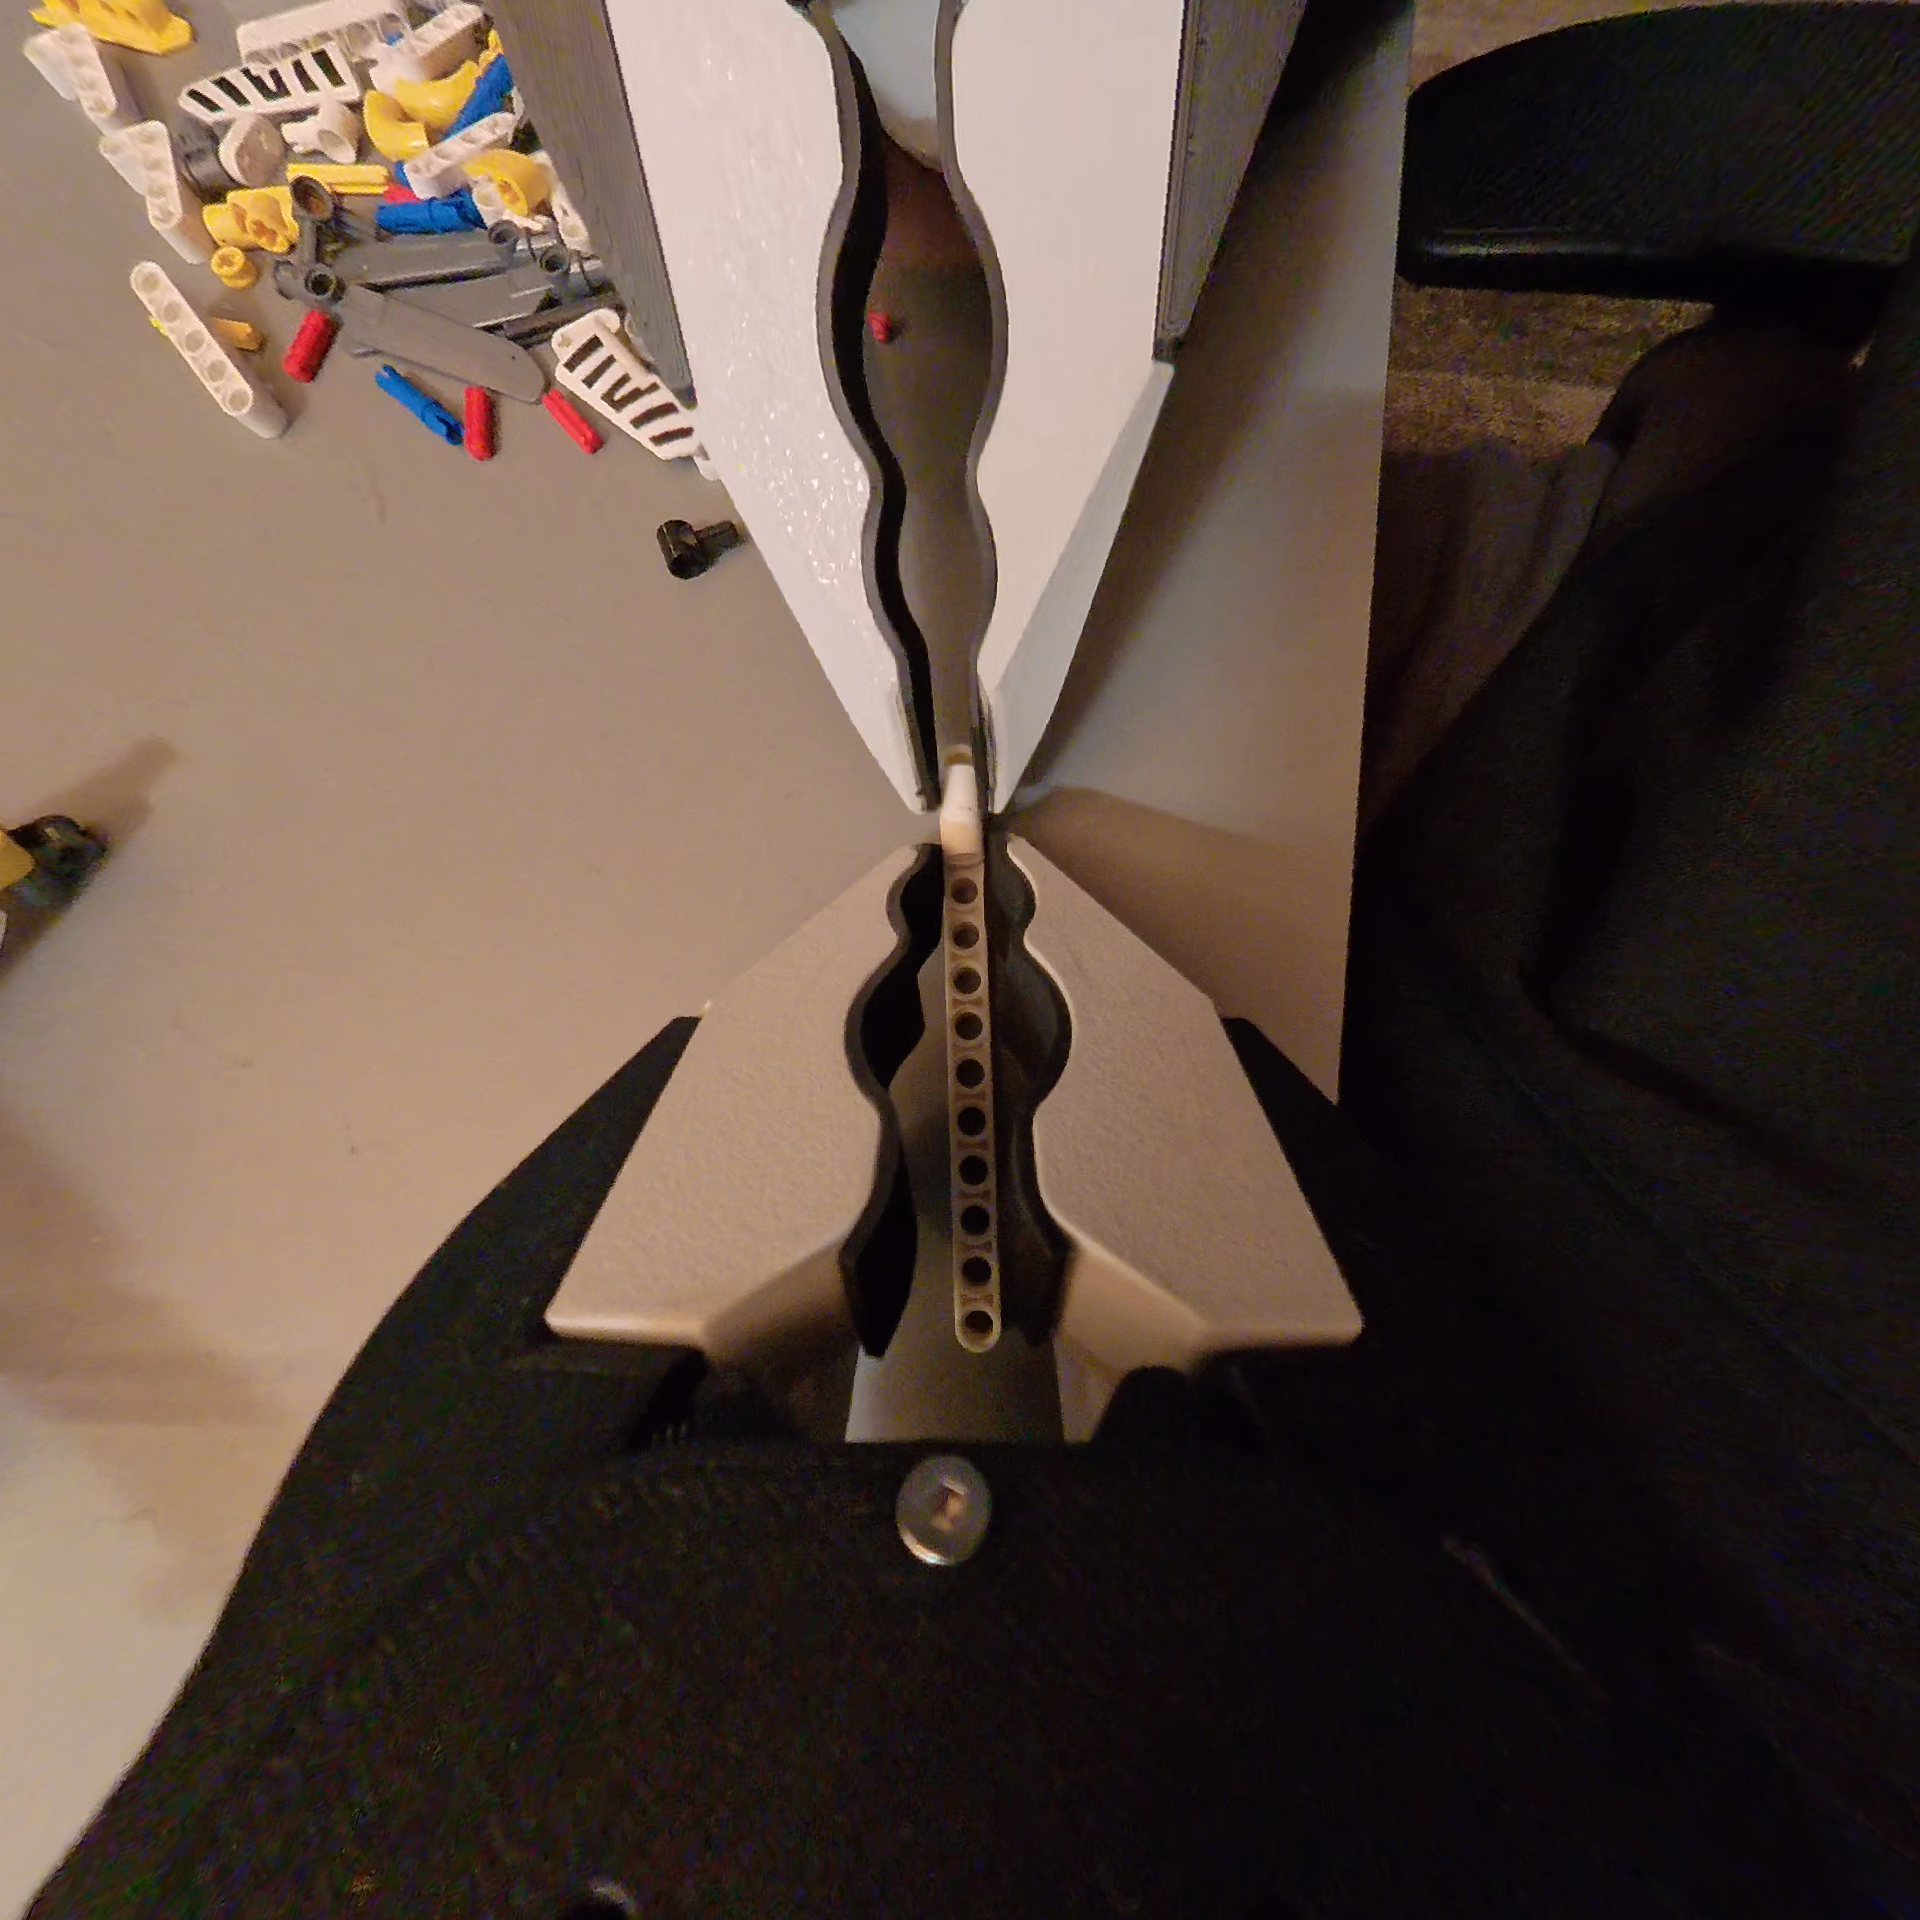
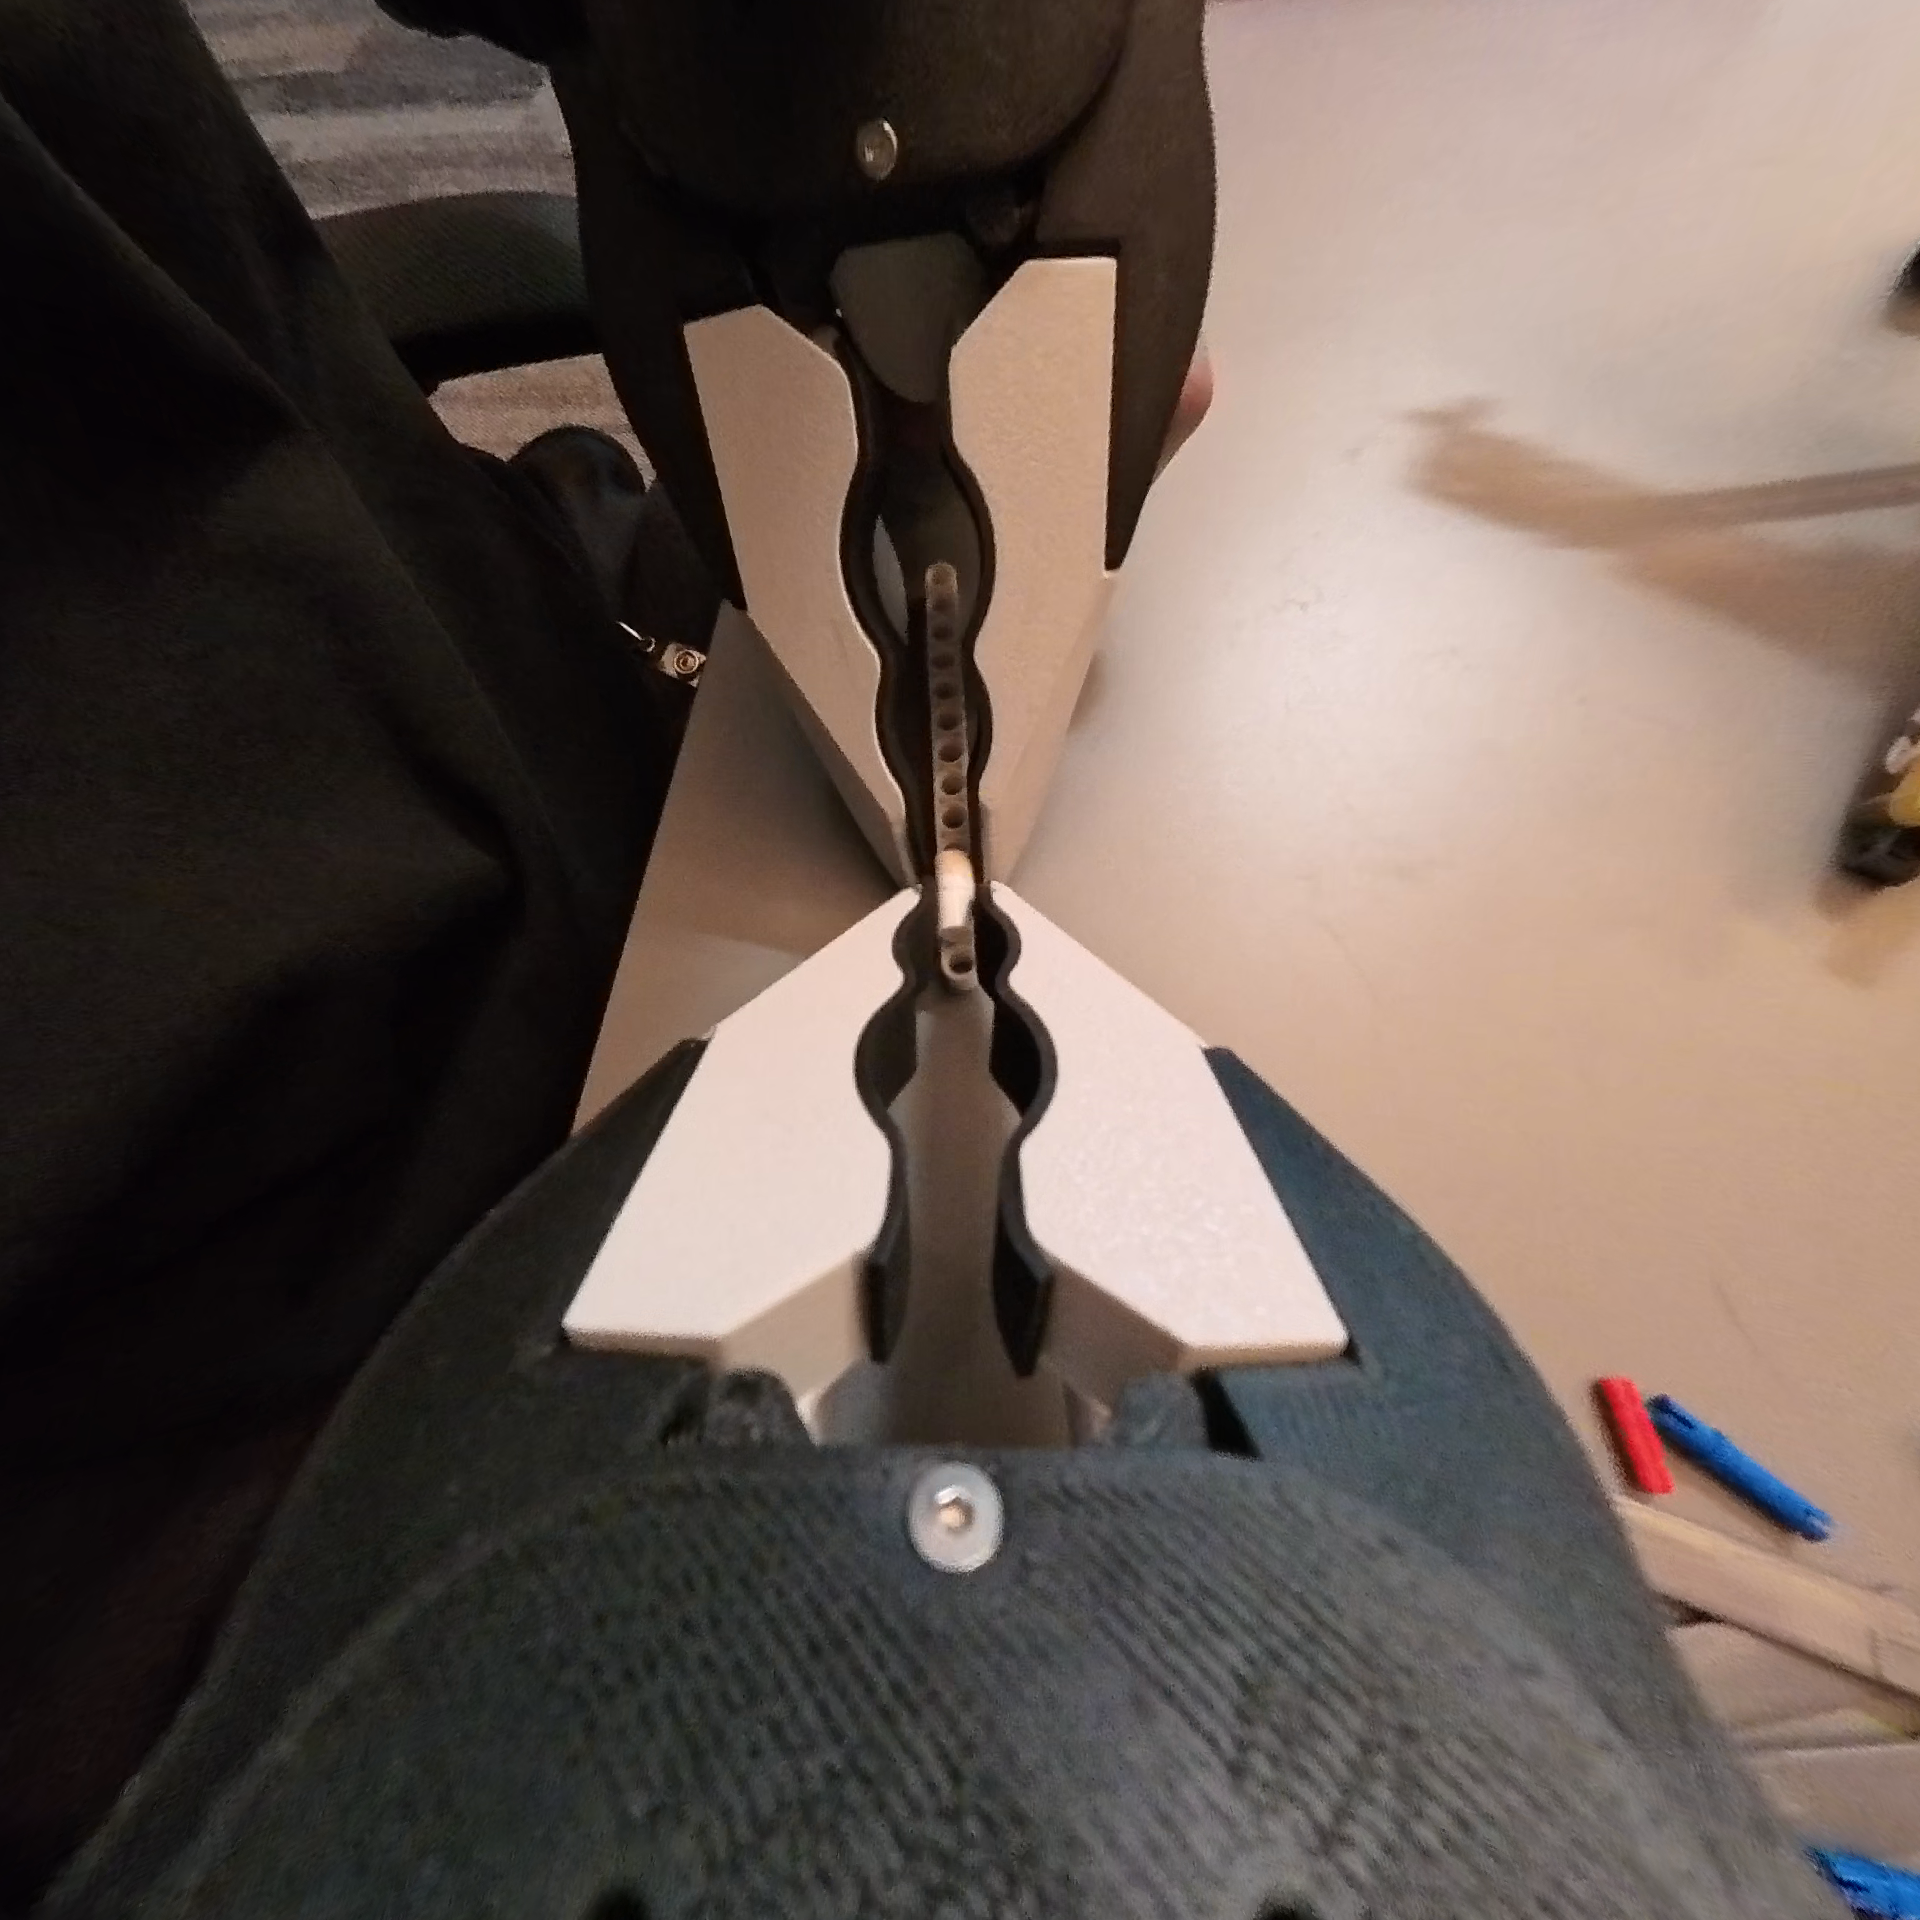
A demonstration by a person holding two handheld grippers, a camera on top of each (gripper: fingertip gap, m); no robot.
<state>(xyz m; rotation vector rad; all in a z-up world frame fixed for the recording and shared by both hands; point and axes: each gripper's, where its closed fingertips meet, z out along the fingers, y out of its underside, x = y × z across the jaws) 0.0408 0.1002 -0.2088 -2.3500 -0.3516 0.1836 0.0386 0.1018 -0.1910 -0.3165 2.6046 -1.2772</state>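
Left gripper (image 1: 964, 847) is clamping a long white beam with holes (image 1: 971, 1101), lying lengthwise between its jaws. Right gripper (image 2: 956, 904) is facing it tip to tip (almost touching), pinching a small white connector (image 2: 952, 896) at the beam's far end. Pile of plastic building parts (image 1: 343, 197) is sitting far left on the beige table (image 1: 416, 779)

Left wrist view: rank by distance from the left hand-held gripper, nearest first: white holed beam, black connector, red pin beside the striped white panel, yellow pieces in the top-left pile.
1. White holed beam: clamped in the left hand-held gripper.
2. Black connector: alone, up-left on the table.
3. Red pin: beside the striped panel, at the pile's near edge.
4. Yellow pieces: top-left corner.
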